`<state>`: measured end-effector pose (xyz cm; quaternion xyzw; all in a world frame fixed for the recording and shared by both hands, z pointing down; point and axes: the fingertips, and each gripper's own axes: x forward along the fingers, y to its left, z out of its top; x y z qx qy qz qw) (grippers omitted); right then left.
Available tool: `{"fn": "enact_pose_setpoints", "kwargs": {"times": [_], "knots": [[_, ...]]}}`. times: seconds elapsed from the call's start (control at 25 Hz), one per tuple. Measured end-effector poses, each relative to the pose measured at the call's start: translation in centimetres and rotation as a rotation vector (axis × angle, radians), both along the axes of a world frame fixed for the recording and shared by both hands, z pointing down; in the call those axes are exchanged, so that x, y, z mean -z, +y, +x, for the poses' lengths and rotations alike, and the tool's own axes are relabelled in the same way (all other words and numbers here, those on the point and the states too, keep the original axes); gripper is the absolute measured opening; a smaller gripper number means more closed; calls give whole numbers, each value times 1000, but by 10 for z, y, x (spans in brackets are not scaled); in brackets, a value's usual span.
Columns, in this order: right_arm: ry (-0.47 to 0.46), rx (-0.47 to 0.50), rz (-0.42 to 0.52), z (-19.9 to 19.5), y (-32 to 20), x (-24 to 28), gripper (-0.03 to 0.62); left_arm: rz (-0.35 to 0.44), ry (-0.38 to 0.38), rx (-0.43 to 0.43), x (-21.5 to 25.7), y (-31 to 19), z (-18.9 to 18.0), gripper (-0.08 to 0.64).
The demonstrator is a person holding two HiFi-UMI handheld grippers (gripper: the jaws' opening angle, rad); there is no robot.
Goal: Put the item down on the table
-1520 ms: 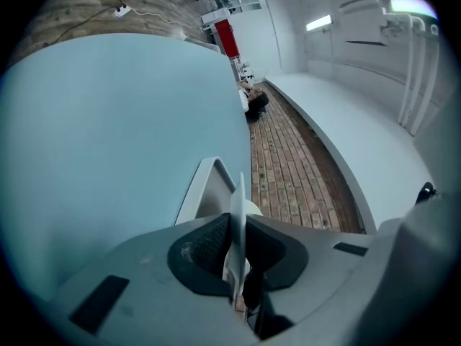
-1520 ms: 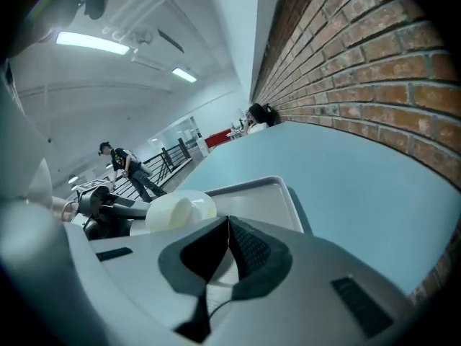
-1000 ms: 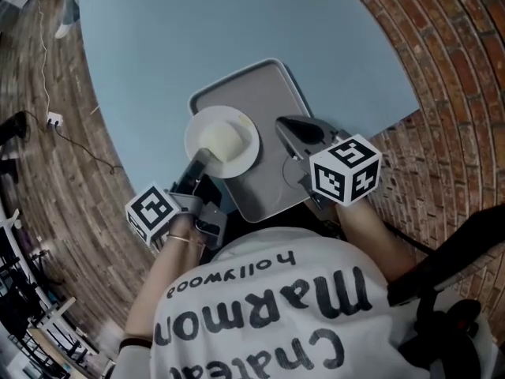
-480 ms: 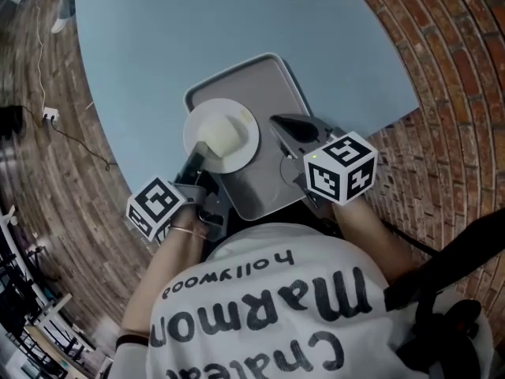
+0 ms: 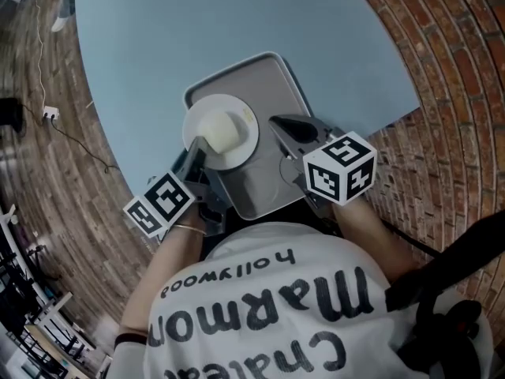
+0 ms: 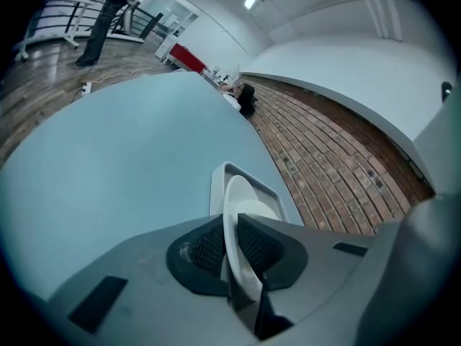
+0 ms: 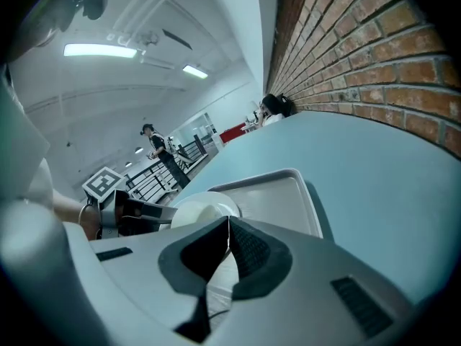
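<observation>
The person's white shirt (image 5: 268, 306) hides both arms and the near edge of the blue table (image 5: 197, 22), so I cannot tell how far the grey tray (image 5: 272, 85) hangs past that edge toward the body. It lies across the table's near side. The white plate (image 5: 237, 148) sits over the tray's left half, above or on it, I cannot say which. It carries a pale mound (image 5: 221, 133) whose make I cannot tell. The left gripper (image 5: 197, 155) clamps the plate's near rim, which runs edge-on between the ribbed pads (image 6: 209, 247). The right gripper (image 5: 278, 125) lies over the tray just right of the plate, its jaws pressed together at the tips (image 7: 228, 225) with nothing I can make out between them. Brick floor (image 5: 442, 46) surrounds the table, and a thin cable (image 5: 79, 144) trails at left.
</observation>
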<state>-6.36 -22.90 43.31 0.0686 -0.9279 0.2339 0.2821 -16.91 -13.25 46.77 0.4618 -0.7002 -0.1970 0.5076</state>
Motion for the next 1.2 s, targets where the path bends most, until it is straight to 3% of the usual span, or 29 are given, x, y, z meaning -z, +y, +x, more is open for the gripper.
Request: {"fn": "enact_pose_setpoints", "kwargs": {"times": [0.32, 0.96, 1.2], "knots": [[1, -8, -9, 4, -3, -3, 11, 4, -236, -156, 5, -14, -6, 40], [-1, -36, -36, 8, -10, -7, 11, -8, -493, -313, 18, -40, -6, 69], [2, -39, -38, 8, -12, -8, 11, -4, -498, -345, 16, -50, -5, 74]]}}
